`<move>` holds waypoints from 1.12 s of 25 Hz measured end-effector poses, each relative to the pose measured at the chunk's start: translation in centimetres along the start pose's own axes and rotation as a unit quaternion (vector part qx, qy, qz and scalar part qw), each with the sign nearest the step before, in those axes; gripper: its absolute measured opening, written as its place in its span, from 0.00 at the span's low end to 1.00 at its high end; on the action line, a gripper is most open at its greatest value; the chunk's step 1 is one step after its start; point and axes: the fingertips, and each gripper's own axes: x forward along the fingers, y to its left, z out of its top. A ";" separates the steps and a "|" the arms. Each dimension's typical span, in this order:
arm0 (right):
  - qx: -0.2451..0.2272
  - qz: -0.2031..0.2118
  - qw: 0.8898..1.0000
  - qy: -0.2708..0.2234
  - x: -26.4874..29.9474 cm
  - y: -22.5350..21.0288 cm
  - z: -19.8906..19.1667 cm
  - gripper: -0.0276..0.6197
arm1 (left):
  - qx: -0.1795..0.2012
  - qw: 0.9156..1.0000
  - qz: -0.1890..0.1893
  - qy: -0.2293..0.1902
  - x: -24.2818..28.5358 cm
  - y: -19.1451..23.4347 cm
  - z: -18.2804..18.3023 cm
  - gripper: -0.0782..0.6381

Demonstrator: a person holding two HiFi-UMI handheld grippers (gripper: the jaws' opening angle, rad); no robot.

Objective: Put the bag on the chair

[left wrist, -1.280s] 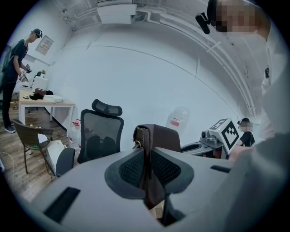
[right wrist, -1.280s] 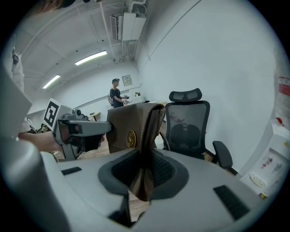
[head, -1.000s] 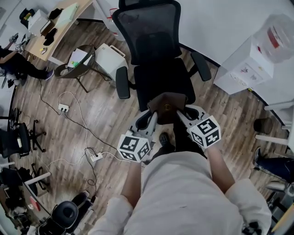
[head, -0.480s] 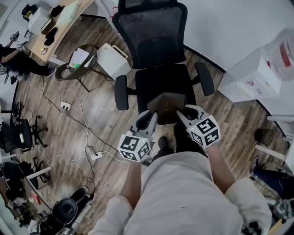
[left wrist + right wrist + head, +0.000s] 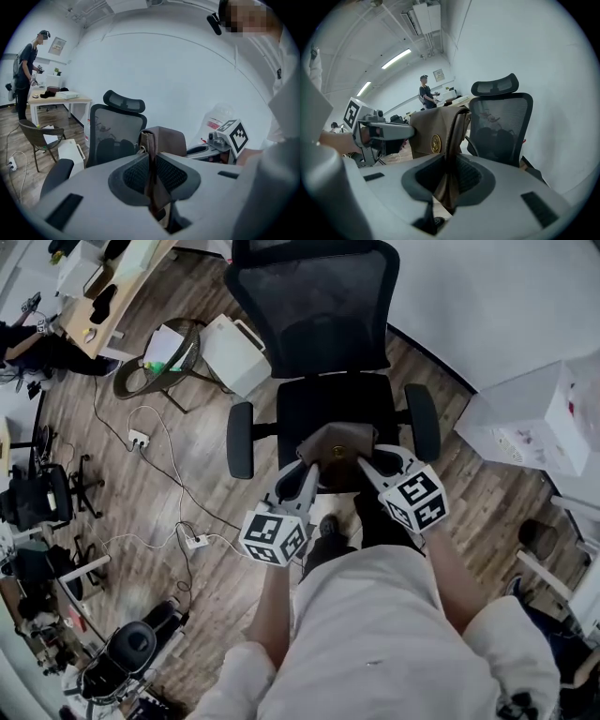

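Note:
A brown leather bag (image 5: 336, 444) with a round gold clasp hangs between my two grippers over the front edge of the black office chair's seat (image 5: 336, 401). My left gripper (image 5: 307, 472) is shut on the bag's strap at its left side; in the left gripper view the strap (image 5: 151, 154) runs between the pads, with the chair (image 5: 115, 133) behind. My right gripper (image 5: 367, 465) is shut on the strap at the bag's right side; in the right gripper view the strap (image 5: 454, 136) is pinched and the bag (image 5: 431, 129) hangs beside the chair (image 5: 501, 124).
The chair's armrests (image 5: 240, 439) flank the seat. A white cabinet (image 5: 530, 418) stands at the right by the wall. A wicker chair (image 5: 155, 371), a white box (image 5: 232, 352) and cables with power strips (image 5: 195, 542) lie to the left. A person (image 5: 26, 70) stands at a far desk.
I have moved closer to the chair. The bag, held by both grippers, now hangs over the seat's front edge instead of before it.

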 end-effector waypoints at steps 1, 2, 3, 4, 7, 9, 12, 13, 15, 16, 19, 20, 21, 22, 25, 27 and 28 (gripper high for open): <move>0.000 0.005 1.000 0.003 0.1 -0.7 0.0 0.14 | -0.004 1.000 0.004 0.002 0.6 0.0 0.0 0.18; 0.001 0.010 1.000 0.006 0.2 -1.4 0.0 0.14 | -0.008 1.000 0.008 0.005 1.2 -0.1 -0.1 0.18; 0.000 0.014 1.000 0.008 0.3 -2.0 0.0 0.14 | -0.009 1.000 0.011 0.009 1.8 -0.1 -0.2 0.18; 0.000 0.017 1.000 0.010 0.4 -2.5 0.0 0.14 | -0.007 1.000 0.014 0.012 2.4 0.0 -0.2 0.18; -0.002 0.026 1.000 0.017 1.3 -4.1 0.0 0.14 | -0.002 1.000 0.020 0.022 4.1 0.5 -0.3 0.18; 0.001 0.030 0.999 0.021 1.9 -5.1 0.0 0.14 | -0.004 0.999 0.023 0.026 5.1 0.8 -0.2 0.18; 0.007 0.029 0.999 0.026 2.3 -6.3 -0.2 0.14 | -0.010 0.999 0.025 0.030 6.3 1.0 -0.3 0.18; 0.008 0.028 0.999 0.027 2.5 -6.8 -0.3 0.14 | -0.010 0.999 0.025 0.031 6.8 1.1 -0.4 0.18; 0.010 0.025 0.999 0.031 3.1 -7.7 -0.4 0.14 | -0.006 0.999 0.024 0.035 7.8 1.5 -0.5 0.18; 0.011 0.023 0.999 0.032 3.5 -8.1 -0.5 0.14 | -0.005 0.999 0.022 0.037 8.3 1.7 -0.6 0.18; 0.020 0.014 0.999 0.038 4.4 -8.9 -0.9 0.14 | -0.005 0.999 0.014 0.043 9.3 2.5 -1.0 0.18; 0.023 0.008 0.999 0.040 4.7 -9.2 -1.0 0.14 | -0.005 0.999 0.012 0.044 9.7 2.8 -1.2 0.18; 0.026 0.003 0.999 0.041 5.2 -9.4 -1.1 0.14 | -0.006 0.999 0.010 0.045 10.0 3.2 -1.4 0.18; 0.028 -0.002 0.999 0.041 5.6 -9.6 -1.1 0.14 | -0.007 0.999 0.008 0.046 10.3 3.6 -1.5 0.18; 0.038 -0.013 0.998 0.044 7.0 -10.2 -1.4 0.14 | -0.006 0.999 0.003 0.048 11.2 4.7 -1.7 0.18; 0.041 -0.019 0.998 0.047 7.7 -10.6 -1.5 0.14 | -0.007 0.999 -0.006 0.052 11.8 5.6 -1.9 0.18; 0.042 -0.022 0.998 0.050 8.1 -10.7 -1.5 0.14 | -0.008 0.998 -0.010 0.054 12.1 6.0 -2.0 0.18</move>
